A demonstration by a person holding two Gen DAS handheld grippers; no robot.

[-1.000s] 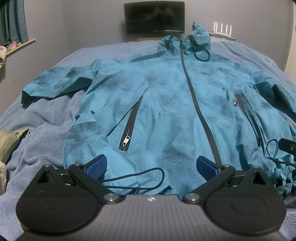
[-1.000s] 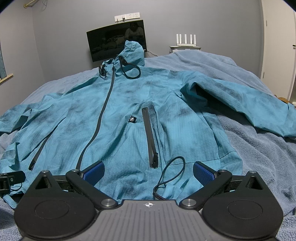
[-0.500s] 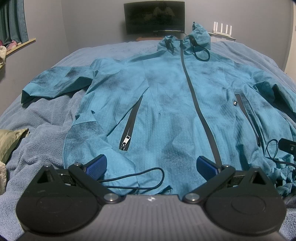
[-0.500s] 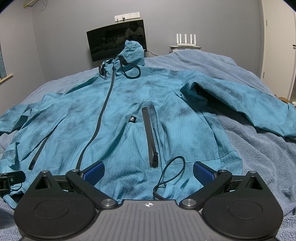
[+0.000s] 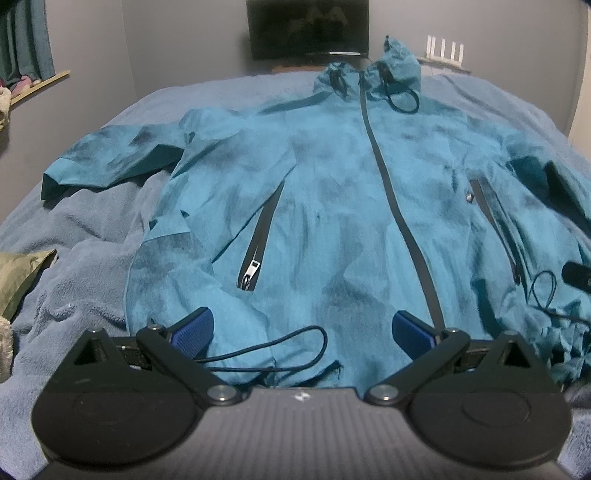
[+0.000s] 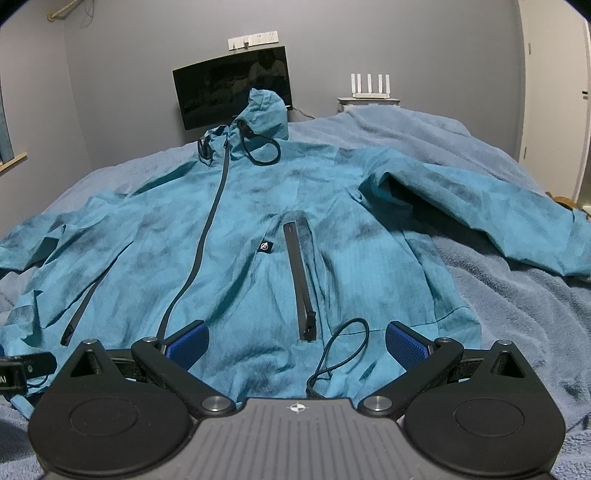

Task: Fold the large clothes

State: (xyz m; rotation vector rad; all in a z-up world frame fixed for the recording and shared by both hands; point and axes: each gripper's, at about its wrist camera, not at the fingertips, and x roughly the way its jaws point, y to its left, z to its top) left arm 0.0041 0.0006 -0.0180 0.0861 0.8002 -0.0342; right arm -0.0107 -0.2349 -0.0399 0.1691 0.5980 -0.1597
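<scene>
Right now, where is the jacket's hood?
In both wrist views the hood sits at the far end of the jacket, top centre, just below the dark screen on the wall.

Grey walls (image 6: 406, 44), dark monitor (image 6: 232, 92), blue blanket (image 6: 498, 295) over bed, dim light.

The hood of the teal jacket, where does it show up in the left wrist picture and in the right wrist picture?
Left wrist view: the hood sits top centre-right, just below the dark screen.
Right wrist view: the hood sits upper centre-left, overlapping the lower right of the dark screen.
Shared landmark: the white router with upright antennas, to the right of the hood in both.
</scene>
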